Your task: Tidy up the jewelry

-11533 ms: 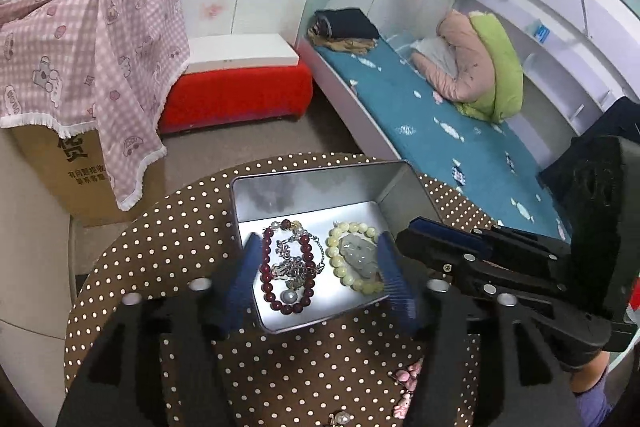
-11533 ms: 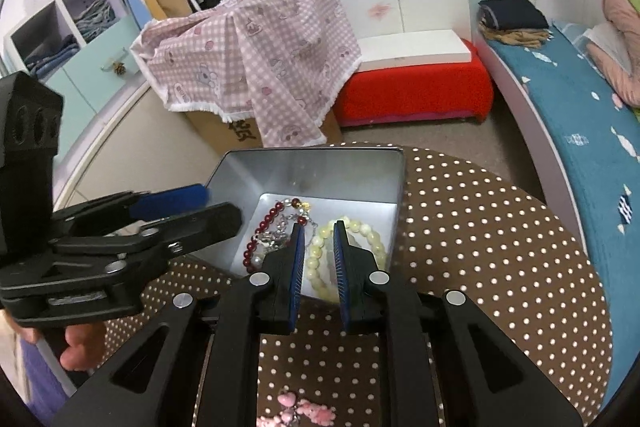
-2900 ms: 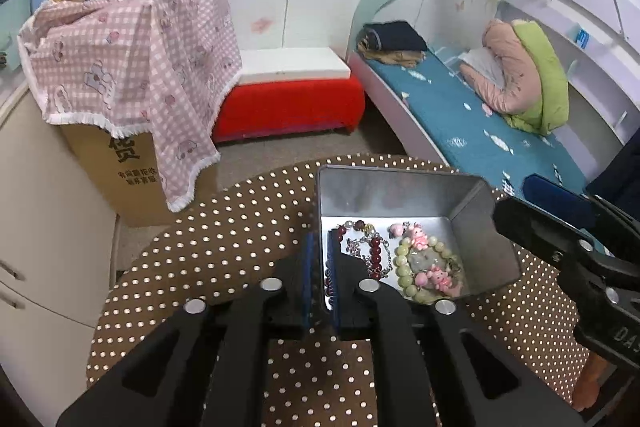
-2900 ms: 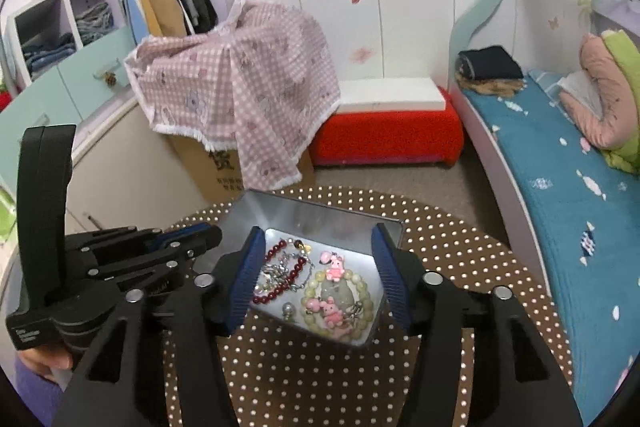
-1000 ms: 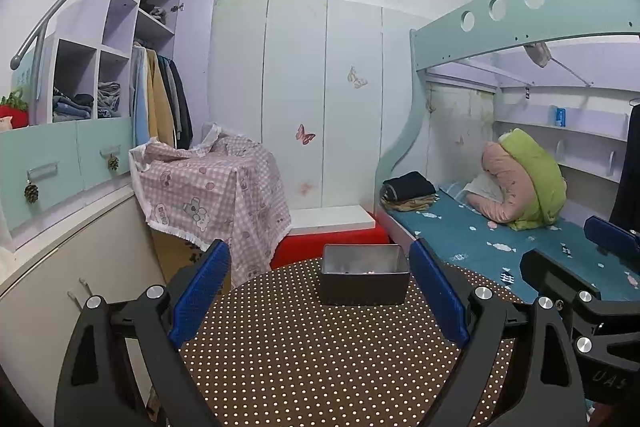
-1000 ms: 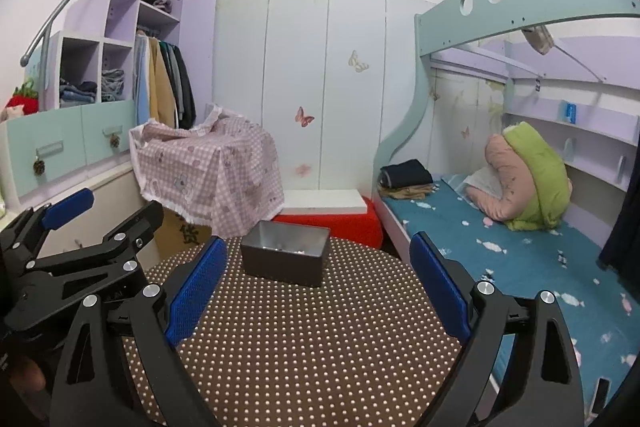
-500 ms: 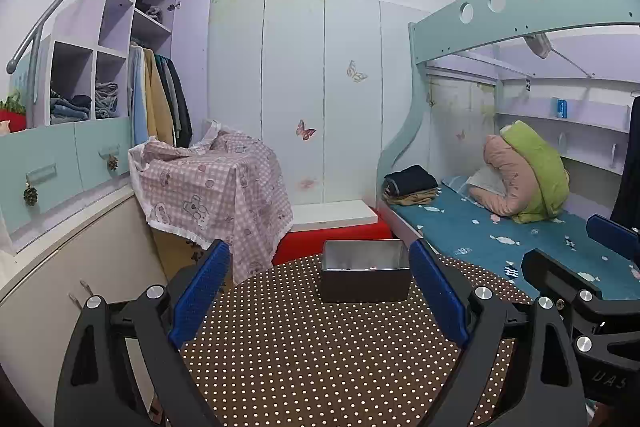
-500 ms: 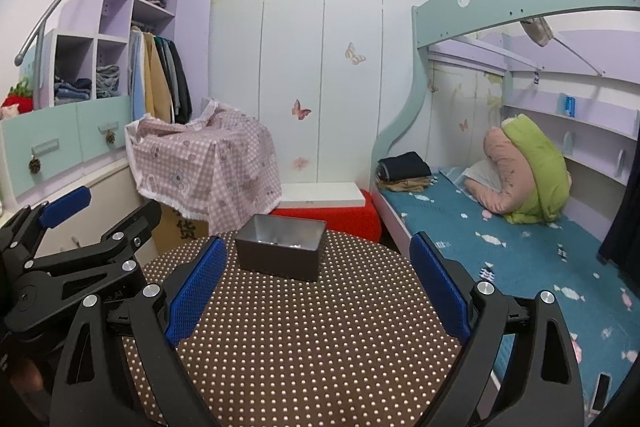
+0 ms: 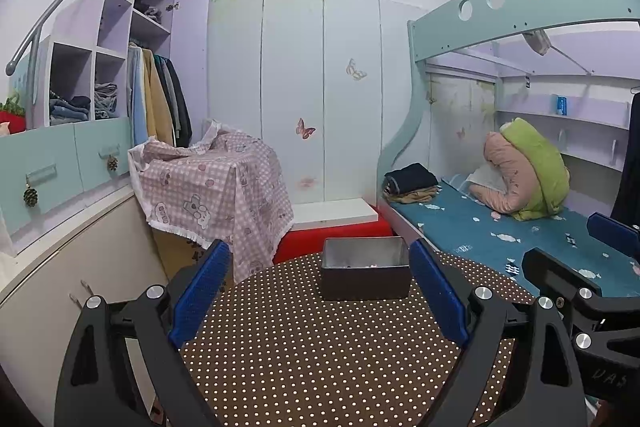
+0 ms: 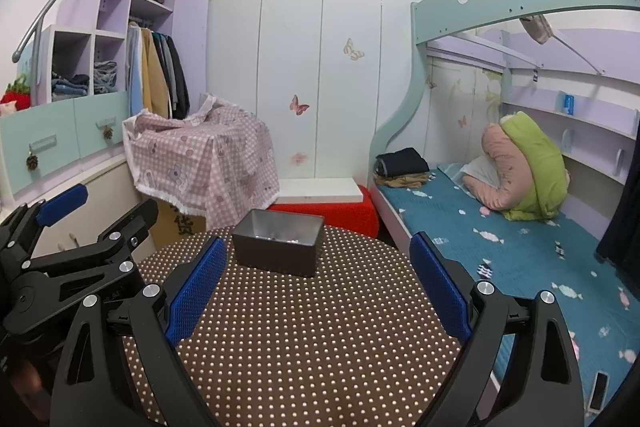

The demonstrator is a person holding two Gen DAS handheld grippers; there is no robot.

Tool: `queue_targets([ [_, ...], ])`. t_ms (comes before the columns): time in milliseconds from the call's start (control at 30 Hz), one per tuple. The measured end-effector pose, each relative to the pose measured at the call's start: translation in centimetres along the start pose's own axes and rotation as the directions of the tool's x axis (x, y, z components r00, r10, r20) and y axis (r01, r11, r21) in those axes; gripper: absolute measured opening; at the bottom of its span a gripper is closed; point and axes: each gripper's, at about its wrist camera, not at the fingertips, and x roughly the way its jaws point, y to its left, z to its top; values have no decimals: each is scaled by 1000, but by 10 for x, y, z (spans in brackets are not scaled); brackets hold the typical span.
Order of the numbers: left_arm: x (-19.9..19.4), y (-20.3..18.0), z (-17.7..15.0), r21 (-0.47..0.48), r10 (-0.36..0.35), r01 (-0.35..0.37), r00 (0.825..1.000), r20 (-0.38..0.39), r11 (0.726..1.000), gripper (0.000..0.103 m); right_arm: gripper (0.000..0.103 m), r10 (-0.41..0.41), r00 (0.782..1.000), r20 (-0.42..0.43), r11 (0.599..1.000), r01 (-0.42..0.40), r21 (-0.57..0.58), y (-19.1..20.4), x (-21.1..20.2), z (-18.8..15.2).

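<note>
The tin box (image 9: 365, 281) stood on the round table (image 9: 320, 355), toward its far edge. Small jewelry pieces (image 9: 360, 265) lay inside the tin box, barely showing over its rim. Behind the tin box sat a low bench (image 9: 334, 217). To the left of the tin box, off the table, a draped cardboard carton (image 9: 212, 187) stood against the cabinets. To the right of the tin box ran the bed (image 9: 520, 239), with folded clothes (image 9: 410, 183) at its near end.

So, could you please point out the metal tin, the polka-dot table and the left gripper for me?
metal tin (image 9: 365, 282): left wrist view, on its dark front wall.
polka-dot table (image 9: 320, 355): left wrist view, on bare tabletop.
left gripper (image 9: 318, 297): left wrist view, midway between its fingertips.
</note>
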Motion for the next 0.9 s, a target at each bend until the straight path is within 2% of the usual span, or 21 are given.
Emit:
queue_targets([
  [167,0,0,-1,13,23,-23,1000,10,1000,91,90,-1,1000,-2,1000,1,1,0,0,0],
  [900,-1,-2,-1,9,4,-4,1000,26,1000,92,90,5,1000,-11,1000,-5,15,1,3,-3],
])
